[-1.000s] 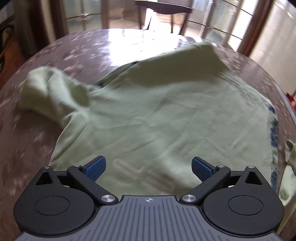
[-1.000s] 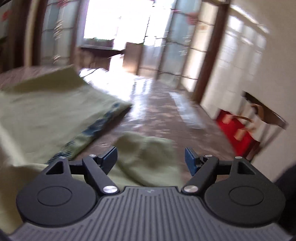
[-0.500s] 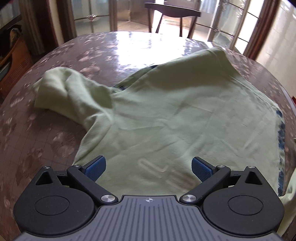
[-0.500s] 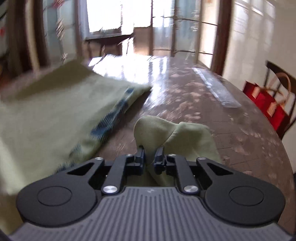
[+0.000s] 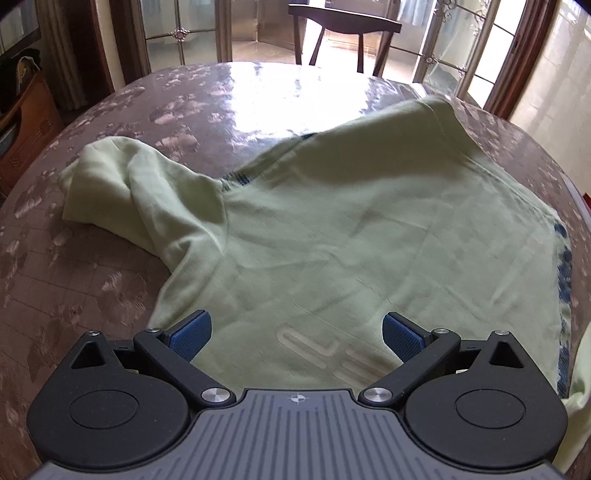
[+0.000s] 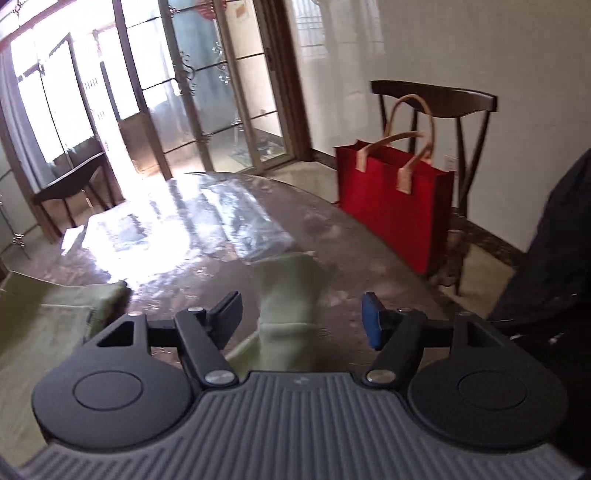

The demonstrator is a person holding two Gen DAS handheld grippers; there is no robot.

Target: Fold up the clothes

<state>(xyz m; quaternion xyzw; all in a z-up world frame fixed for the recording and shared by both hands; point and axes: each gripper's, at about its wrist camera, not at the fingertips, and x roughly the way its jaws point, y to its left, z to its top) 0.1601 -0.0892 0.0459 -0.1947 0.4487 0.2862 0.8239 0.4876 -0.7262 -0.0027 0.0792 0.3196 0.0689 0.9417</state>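
Left wrist view: from behind left gripper [image 5: 296, 334], low above table [image 5: 192, 110], angled down and forward across green shirt [image 5: 351, 229], toward far chair [image 5: 343, 26] and glass doors. Close to cloth.

Right wrist view: from behind right gripper [image 6: 301, 319], tilted, facing across table edge [image 6: 229, 221] toward red bag [image 6: 395, 199], wall, glass doors [image 6: 207, 85]. Near sleeve [image 6: 291, 291].

Shared: same table, same shirt [image 6: 44, 321], same doors.
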